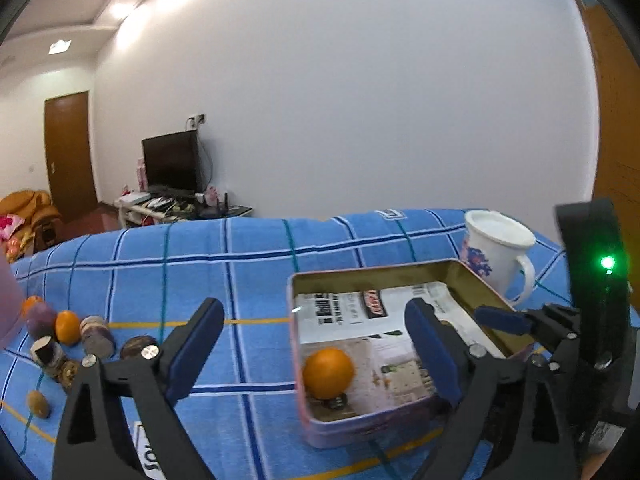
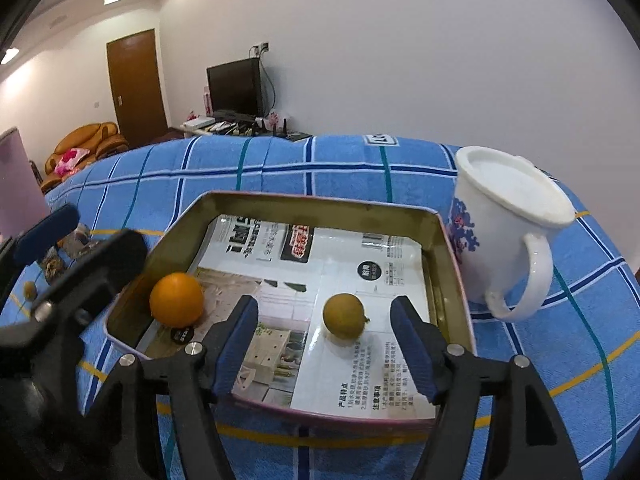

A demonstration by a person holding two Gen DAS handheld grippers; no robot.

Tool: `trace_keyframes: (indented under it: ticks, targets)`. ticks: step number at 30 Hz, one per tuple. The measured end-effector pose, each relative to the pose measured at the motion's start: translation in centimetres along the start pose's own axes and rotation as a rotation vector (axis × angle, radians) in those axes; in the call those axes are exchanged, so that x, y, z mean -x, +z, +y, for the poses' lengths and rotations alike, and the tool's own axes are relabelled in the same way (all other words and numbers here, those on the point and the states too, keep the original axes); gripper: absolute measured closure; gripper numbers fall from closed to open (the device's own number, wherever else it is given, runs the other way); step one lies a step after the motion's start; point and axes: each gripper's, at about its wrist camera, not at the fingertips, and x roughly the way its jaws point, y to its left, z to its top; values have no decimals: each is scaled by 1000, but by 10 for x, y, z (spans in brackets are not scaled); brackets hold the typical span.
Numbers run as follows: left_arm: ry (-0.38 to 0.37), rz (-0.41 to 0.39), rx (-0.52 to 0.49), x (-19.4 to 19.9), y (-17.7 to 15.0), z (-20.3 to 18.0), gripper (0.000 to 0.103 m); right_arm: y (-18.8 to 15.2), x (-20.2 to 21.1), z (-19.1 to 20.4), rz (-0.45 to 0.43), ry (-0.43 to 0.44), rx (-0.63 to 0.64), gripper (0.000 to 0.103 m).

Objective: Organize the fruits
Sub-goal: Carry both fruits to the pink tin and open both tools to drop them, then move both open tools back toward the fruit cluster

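tin [image 1: 400,276]: right fingers hide its right corner in the left view
pale fruit [image 2: 345,316]: hidden in the left view
pink thing [image 2: 18,184]: left of tin, cut by the edge, kind unclear
small items [image 1: 72,344]: left of tin, too small to name
mug [image 2: 504,232]: contents unclear

A metal tin [image 2: 448,248] lined with glossy printed paper [image 2: 340,264] sits on woven checked cloth [image 2: 320,160].

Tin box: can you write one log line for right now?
tin box: orange, yellow-brown fruit inside | left gripper: open | right gripper: open
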Motion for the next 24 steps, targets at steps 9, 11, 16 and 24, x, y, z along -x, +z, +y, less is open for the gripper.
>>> trace_keyframes:
  ticks: [9, 11, 16, 24]
  targets:
    - [190, -76, 66, 16, -1, 36, 9, 3, 24, -6, -174, -72, -37, 33]
    - [232, -100, 68, 20, -3, 37, 9, 4, 32, -7, -226, -92, -47, 33]
    - [308, -199, -18, 41, -9, 29, 5, 0, 57, -8, -409, -143, -79, 33]
    - [314, -193, -2, 50, -10, 37, 0, -11, 85, -1, -533, -216, -107, 33]
